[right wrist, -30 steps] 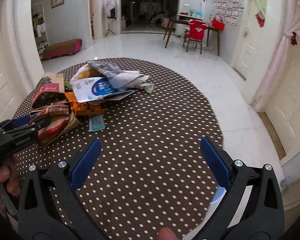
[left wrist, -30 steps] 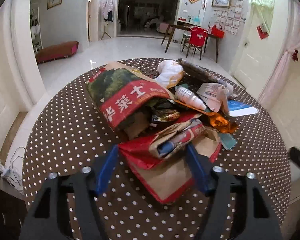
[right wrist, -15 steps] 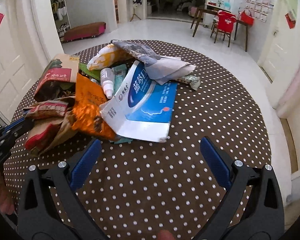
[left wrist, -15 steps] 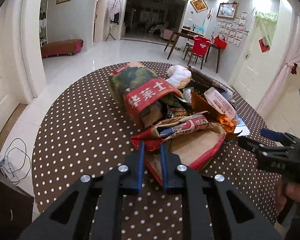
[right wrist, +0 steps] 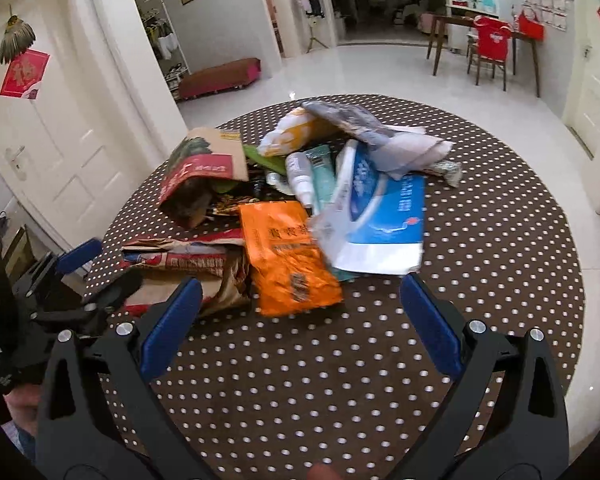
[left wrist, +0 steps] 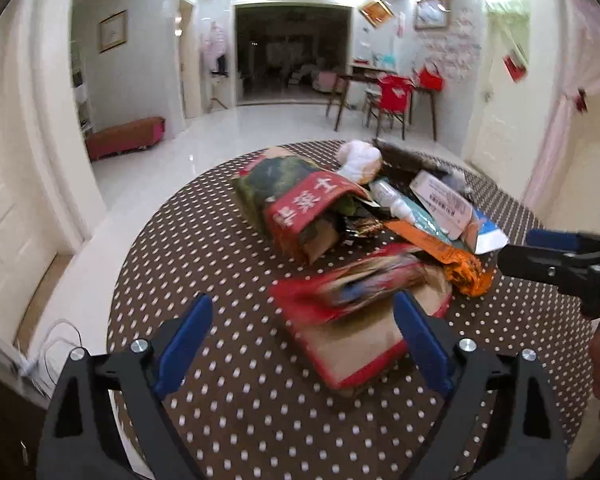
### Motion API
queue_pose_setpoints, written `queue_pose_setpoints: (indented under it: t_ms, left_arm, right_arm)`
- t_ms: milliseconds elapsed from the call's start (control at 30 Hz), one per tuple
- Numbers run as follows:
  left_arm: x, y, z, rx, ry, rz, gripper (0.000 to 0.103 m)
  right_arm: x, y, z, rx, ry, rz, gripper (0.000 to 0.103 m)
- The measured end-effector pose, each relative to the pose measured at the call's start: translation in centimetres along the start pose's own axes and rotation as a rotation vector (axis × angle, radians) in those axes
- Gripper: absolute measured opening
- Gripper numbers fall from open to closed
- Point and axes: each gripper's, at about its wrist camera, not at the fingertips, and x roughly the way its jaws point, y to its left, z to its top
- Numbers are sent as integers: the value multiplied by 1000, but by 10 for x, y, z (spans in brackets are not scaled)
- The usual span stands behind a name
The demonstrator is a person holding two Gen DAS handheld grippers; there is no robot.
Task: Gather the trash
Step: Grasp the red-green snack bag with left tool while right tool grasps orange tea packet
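Barely begun: trash pile (right wrist: 300,208) lay heaped mid tabletop (right wrist: 500,240), nothing bagged yet. Left hand-held gripper (left wrist: 300,340) spread wide, empty, near red paper bag (left wrist: 360,320). Right hand-held gripper (right wrist: 296,320) also apart, w/ orange wrapper (right wrist: 288,264) just ahead.

Red band on paper bag (left wrist: 306,208) reads 菜土, other print illegible

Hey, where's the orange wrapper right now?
In the right wrist view the orange wrapper lies at the near edge of the pile, between the red paper bag and the blue-white packet.
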Motion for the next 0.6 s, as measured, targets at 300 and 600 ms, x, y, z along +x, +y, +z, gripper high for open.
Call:
queue_pose_setpoints:
  t_ms: [300,600]
  left_arm:
    - [18,-5,6,51,42,-150,48]
    - [3,-1,-10,-37,23,-162,23]
  right_arm:
    - [33,-6,-1,9,66,-9,97]
    - [57,12,-6,-91,81,-88,54]
